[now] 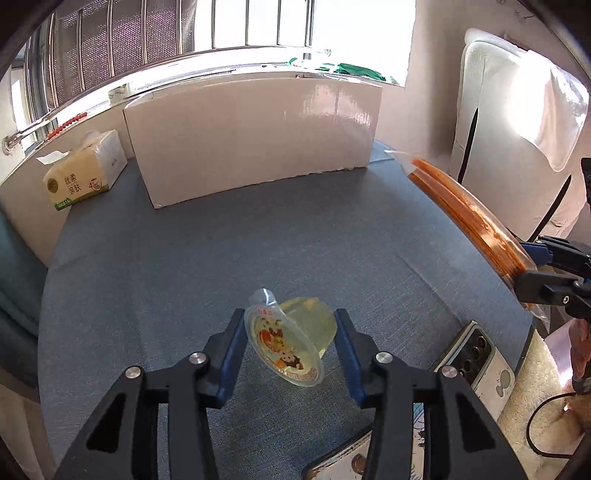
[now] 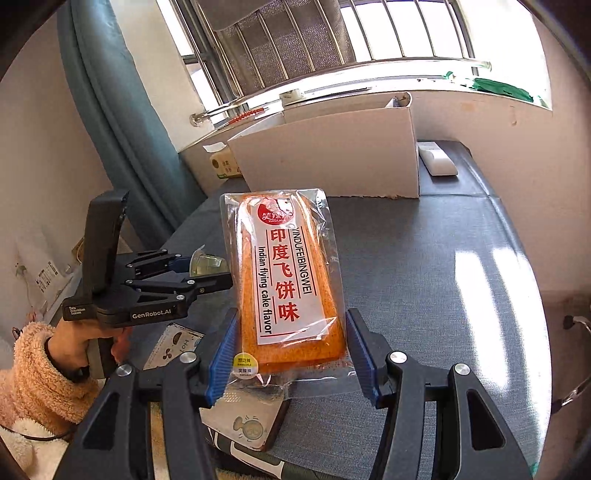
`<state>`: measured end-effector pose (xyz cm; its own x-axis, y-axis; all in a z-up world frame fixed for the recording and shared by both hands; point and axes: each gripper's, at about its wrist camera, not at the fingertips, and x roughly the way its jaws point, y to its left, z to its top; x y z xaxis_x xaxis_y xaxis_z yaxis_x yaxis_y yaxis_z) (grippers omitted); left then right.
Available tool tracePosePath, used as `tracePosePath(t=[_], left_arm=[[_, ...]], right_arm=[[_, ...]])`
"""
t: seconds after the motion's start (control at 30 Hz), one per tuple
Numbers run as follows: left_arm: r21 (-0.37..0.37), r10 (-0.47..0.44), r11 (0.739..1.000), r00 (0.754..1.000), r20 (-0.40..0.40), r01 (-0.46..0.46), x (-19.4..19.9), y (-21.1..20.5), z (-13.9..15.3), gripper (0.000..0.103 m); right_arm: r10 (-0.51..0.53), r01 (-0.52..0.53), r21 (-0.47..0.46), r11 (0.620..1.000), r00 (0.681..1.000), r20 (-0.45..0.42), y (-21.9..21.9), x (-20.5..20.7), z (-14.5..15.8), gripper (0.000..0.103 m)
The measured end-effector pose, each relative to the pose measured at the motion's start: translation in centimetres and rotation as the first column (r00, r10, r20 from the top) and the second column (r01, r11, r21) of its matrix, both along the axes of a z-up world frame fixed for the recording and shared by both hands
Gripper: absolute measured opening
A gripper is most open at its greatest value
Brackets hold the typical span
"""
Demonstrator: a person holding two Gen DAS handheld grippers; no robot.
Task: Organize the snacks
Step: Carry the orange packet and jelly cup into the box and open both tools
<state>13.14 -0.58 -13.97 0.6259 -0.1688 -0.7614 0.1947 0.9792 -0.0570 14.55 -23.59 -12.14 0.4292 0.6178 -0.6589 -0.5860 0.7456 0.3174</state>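
Bare tabletop before cardboard box

- The inside of the cardboard box is hidden by its tall front wall.
- The phone is partly covered by the left gripper, and its lower end is hidden.
- The jelly cup is mostly hidden behind the left gripper's fingers in the right wrist view.
- The tissue pack peeks out from behind the box; its words are too small to read.
- The cake pack shows only its thin edge in the left wrist view, so its label is hidden.
- The white remote is partly hidden behind the box corner.
- The window is too bright to see through.
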Motion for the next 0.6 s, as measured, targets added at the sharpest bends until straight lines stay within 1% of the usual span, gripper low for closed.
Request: tracePosePath(t=[0.1,0.2,0.27,0.33,0.47,0.53,0.6], left_arm=[[-0.028,0.009,1.000,0.999,0.032,-0.008,-0.4,0.4,1.4,0.051],[-0.092,0.016,0.996,0.996,0.091,-0.008,-0.4,1.3,3.5,0.051],[-0.096,0.022,0.995,0.991,0.129,-0.010,0.3,1.8,5.1,0.051],[-0.092,0.021,0.996,0.985,0.172,-0.005,1.3,2.2,7.1,0.051],[-0.094,0.017,0.996,0.969,0.246,0.006,5.2,3.0,11.5,0.051],[-0.092,0.019,0.996,0.963,0.268,0.006,8.3,3.5,13.5,0.051],[-0.095,0.022,0.995,0.962,0.272,0.004,11.5,3.8,14.8,0.051]], right_arm=[[-0.003,0.004,0.031,1.000,1.000,-0.011,-0.1,0.5,0.1,0.061],[-0.022,0.026,0.073,0.997,0.998,-0.051,-0.1,1.7,0.2,0.061],[-0.024,0.032,0.119,0.992,0.998,-0.066,0.0,2.7,0.6,0.061],[-0.029,0.036,0.141,0.989,0.998,-0.053,0.3,3.8,1.8,0.061],[-0.077,0.075,0.172,0.982,0.997,0.007,1.0,7.7,5.5,0.061],[-0.105,0.099,0.179,0.979,0.994,0.027,1.7,10.5,7.4,0.061],[-0.119,0.111,0.187,0.976,0.993,0.028,2.5,13.5,8.7,0.061]])
